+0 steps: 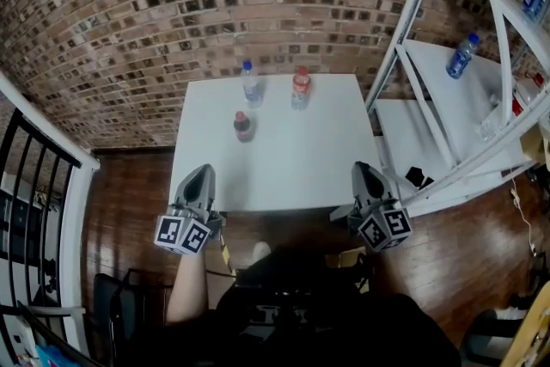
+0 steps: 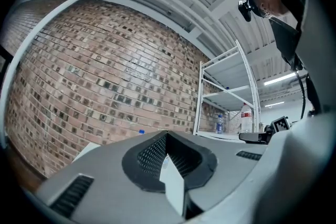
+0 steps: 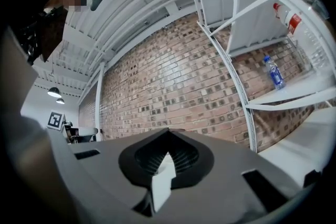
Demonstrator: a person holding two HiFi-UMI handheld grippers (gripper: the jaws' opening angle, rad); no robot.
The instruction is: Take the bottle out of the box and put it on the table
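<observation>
head view: white square table [image 1: 284, 176] against red brick wall [image 1: 172, 13], dark wood floor [image 1: 129, 193], white metal rack [image 1: 455, 107] right. upright on table's far half: clear blue-capped bottle [image 1: 250, 86], red-capped bottle [image 1: 300, 88], small dark bottle [image 1: 243, 126]. left gripper [image 1: 201, 174], right gripper [image 1: 366, 172] clenched, empty.

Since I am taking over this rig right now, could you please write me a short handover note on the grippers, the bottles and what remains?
Left gripper: shut, empty, at the near edge of the white table.
Right gripper: shut, empty, near its right edge.
Things: three bottles stand upright on the far half: blue-capped bottle, red-capped bottle beside it, small dark bottle nearer. No box shows in any view.
Done: apparently these three are placed.
Left: cannot tell; find the box and check for more.
</observation>
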